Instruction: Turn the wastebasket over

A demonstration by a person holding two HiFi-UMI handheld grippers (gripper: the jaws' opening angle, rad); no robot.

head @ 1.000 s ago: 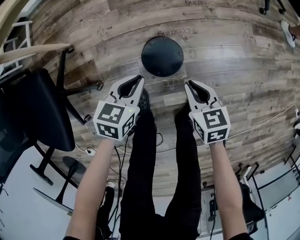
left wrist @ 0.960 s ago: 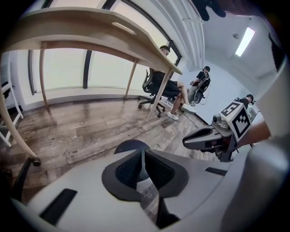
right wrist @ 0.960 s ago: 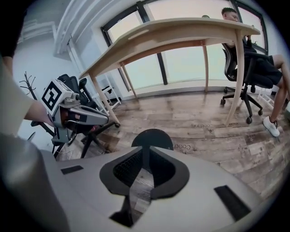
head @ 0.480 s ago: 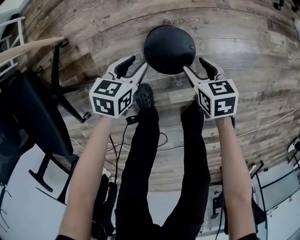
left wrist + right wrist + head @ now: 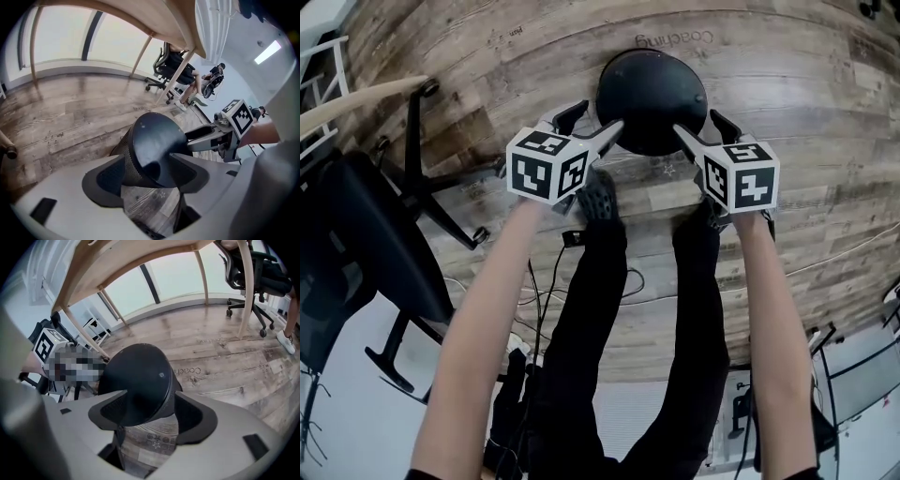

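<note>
A black mesh wastebasket stands upside down on the wood floor, its solid round bottom facing up. My left gripper is at its left flank and my right gripper at its right flank. The jaws of both have just been opening. In the left gripper view the wastebasket sits between the spread jaws of the left gripper, and no pad visibly presses on it. The right gripper view shows the same: the wastebasket is framed by the wide jaws of the right gripper.
A black office chair and a pale wooden desk edge are at the left. Cables trail on the floor by the person's legs. Desk legs and another chair stand beyond the wastebasket.
Both grippers have dropped from above the person's feet down to the wastebasket's two sides. Their jaws, shut a second ago, now stand wide. The head view has shifted closer.
</note>
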